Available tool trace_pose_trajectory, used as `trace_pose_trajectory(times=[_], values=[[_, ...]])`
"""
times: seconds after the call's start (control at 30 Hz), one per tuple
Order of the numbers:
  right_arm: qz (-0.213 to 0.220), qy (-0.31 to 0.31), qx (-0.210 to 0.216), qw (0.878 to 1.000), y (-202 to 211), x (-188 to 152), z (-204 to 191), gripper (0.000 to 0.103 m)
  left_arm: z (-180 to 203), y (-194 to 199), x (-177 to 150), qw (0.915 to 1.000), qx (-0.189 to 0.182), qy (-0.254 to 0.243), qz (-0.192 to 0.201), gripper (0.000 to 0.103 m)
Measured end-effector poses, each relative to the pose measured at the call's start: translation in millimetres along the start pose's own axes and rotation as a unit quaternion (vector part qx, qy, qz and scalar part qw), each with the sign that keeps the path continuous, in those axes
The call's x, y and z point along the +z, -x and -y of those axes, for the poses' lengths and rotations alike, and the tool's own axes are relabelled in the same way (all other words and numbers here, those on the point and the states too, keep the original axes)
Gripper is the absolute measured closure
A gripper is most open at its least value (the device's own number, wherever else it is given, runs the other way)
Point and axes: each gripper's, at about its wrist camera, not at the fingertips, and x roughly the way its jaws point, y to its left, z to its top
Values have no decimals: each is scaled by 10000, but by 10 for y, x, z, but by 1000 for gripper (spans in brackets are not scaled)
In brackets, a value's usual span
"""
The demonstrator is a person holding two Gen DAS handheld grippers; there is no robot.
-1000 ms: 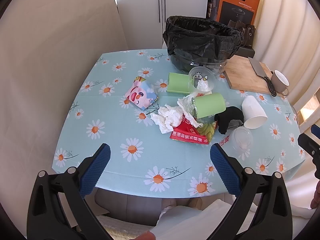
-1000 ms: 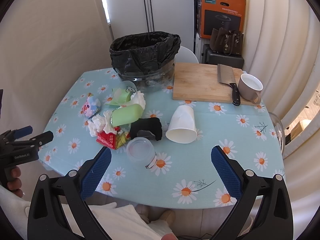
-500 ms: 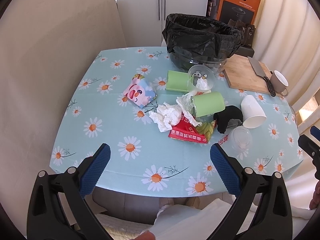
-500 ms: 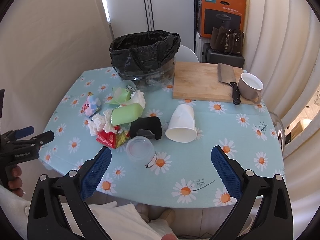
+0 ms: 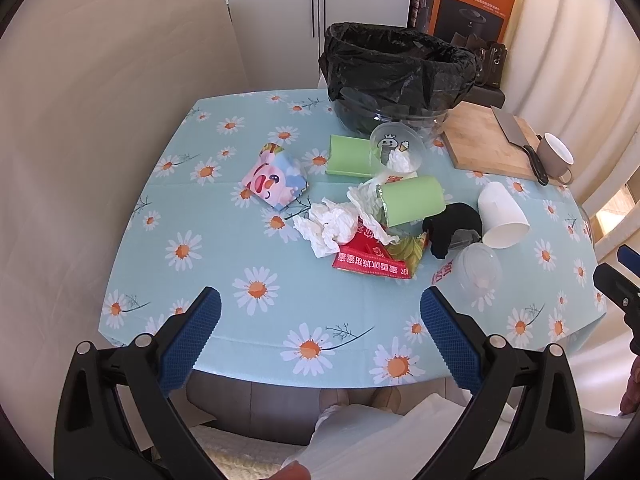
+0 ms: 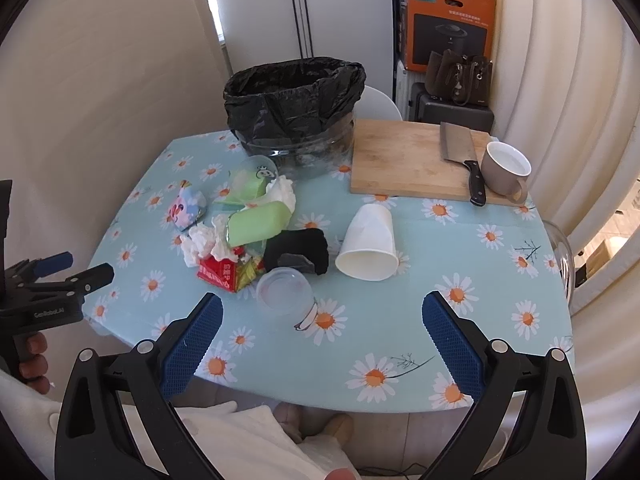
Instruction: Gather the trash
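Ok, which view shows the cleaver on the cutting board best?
The right wrist view: the cleaver lies whole on the cutting board, blade and black handle both plain, beside the mug. The left wrist view shows the same cleaver small and squeezed at the distorted right edge.

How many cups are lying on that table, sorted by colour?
White paper cup: 1
Green cup: 1
Clear plastic cups: 2
Total: 4, all tipped on their sides. The beige mug by the cutting board stands upright and is not counted.
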Motion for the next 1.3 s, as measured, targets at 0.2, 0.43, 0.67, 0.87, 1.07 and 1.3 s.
trace_pose_trajectory(times=[0.2,0.43,0.67,0.87,1.07,1.3], values=[[-40,-12,55,10000,-19,-1,42,7,-11,19,-31,9999,72,73,-16,5],[-174,-40,119,9998,-113,9,191,7,22,3,-98,9995,297,117,33,5],[-512,-74,171,9985,-387,-34,403,7,69,-183,-295,9987,418,231,-196,5],[-667,260,166,9973,-532,-56,444,7,51,-292,-414,9970,563,434,-312,5],[-730,416,164,9963,-629,20,481,7,-3,-482,-359,9950,551,626,-542,5],[-949,194,64,9953,-937,184,586,7,-92,-798,-61,9942,582,559,-706,5]])
